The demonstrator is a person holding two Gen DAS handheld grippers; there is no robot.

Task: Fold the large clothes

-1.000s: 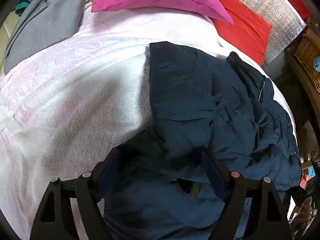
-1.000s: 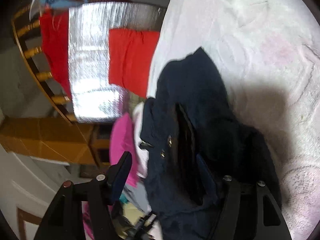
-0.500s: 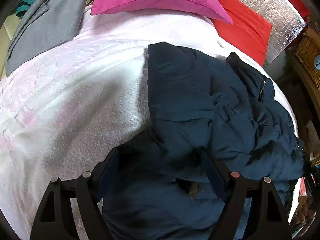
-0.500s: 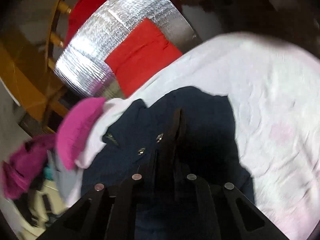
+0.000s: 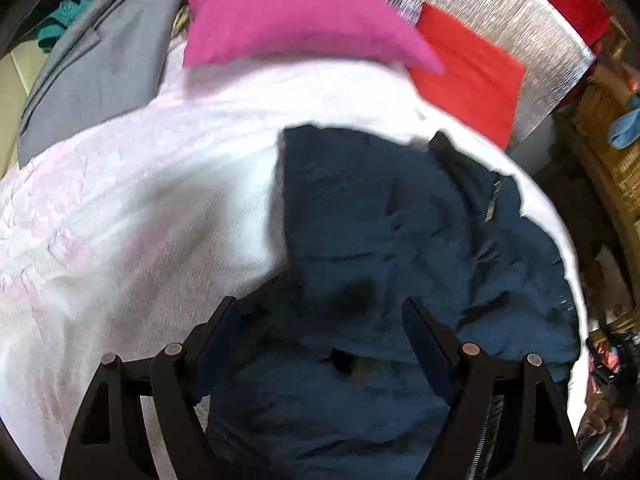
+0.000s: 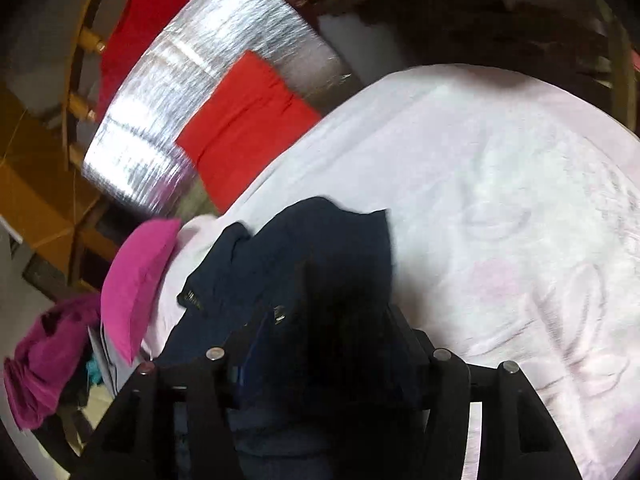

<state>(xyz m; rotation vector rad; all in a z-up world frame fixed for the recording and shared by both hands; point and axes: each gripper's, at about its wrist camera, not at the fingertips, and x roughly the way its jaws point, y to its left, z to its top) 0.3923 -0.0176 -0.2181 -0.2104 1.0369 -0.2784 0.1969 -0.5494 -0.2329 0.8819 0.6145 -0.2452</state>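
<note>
Left wrist view shows your left claw (image 5: 320, 328) spread wide over the navy jacket (image 5: 400, 232) bunched on the bed (image 5: 140, 200), ready to pinch, while your right claw (image 6: 324, 344) looks parted around dark fabric.

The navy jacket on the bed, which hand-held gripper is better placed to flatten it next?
Probably the left hand-held gripper: open over the navy jacket, most of it in view. The right one's state is unclear.

Pale pink bed cover (image 5: 152, 184), magenta pillow (image 5: 288, 16) at twelve o'clock, red cushion (image 5: 468, 72) at one o'clock against silver foil panel (image 5: 532, 12), grey garment (image 5: 100, 64) at ten o'clock, wicker basket (image 5: 608, 136) at three o'clock.
</note>
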